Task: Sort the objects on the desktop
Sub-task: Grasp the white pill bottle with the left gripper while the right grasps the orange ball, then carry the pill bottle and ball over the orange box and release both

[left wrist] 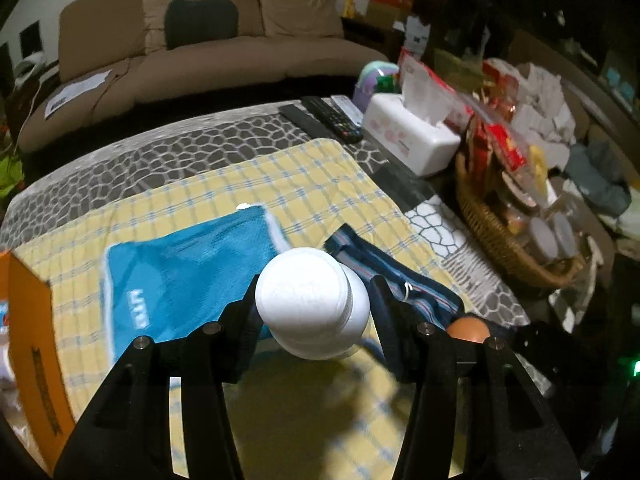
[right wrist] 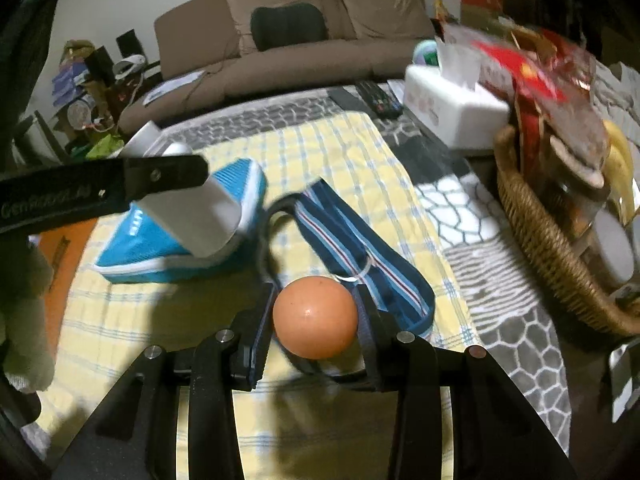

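Above yellow cloth (left wrist: 312, 176), white bottle (left wrist: 312, 304) sits clamped between left gripper (left wrist: 314, 300) fingers.

The white bottle (left wrist: 312, 304) looks like matt plastic with a finely ribbed cap. The brown egg (right wrist: 315, 317) has a smooth, faintly glossy shell. Beneath both lies a soft woven checked cloth (left wrist: 280, 176); right of it, a rough wicker basket (left wrist: 492, 236).
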Available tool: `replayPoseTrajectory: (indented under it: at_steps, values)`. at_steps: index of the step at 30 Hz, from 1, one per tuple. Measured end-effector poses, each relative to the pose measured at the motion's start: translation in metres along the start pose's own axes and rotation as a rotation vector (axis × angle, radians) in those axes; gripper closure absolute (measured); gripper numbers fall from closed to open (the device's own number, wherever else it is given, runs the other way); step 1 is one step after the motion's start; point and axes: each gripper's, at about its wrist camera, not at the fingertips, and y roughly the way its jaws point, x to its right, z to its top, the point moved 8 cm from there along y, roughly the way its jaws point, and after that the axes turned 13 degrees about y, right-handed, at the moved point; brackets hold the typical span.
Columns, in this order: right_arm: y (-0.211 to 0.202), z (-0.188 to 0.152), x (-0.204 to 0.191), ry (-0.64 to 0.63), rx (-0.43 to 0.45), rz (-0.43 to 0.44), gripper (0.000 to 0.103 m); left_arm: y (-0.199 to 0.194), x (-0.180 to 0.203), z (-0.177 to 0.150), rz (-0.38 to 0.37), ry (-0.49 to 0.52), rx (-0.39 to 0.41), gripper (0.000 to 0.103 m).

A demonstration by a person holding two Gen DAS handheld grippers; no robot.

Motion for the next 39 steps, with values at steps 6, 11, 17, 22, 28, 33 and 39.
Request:
replayPoseTrajectory:
  at_steps: [6, 11, 17, 22, 28, 33, 39]
  values:
    - [-0.027, 0.004, -0.049, -0.041, 0.013, 0.04, 0.064, -0.055, -0.046, -0.025, 0.039, -0.046, 0.021, 0.055]
    - [-0.041, 0.004, -0.098, -0.061, 0.013, 0.089, 0.064, -0.099, -0.094, -0.05, 0.072, -0.088, 0.03, 0.055]
    - [-0.044, -0.004, -0.17, -0.128, -0.002, 0.143, 0.064, -0.137, -0.155, -0.085, 0.118, -0.143, 0.03, 0.055]
    - [-0.036, -0.016, -0.231, -0.192, -0.026, 0.189, 0.064, -0.166, -0.216, -0.118, 0.174, -0.208, 0.027, 0.055]
    - [-0.017, -0.032, -0.299, -0.255, -0.064, 0.238, 0.064, -0.197, -0.283, -0.153, 0.231, -0.285, 0.03, 0.055]
    - [0.005, -0.046, -0.347, -0.289, -0.099, 0.262, 0.064, -0.212, -0.321, -0.173, 0.254, -0.327, 0.036, 0.055]
    - [0.028, -0.06, -0.384, -0.327, -0.135, 0.259, 0.064, -0.213, -0.349, -0.191, 0.247, -0.37, 0.035, 0.055]
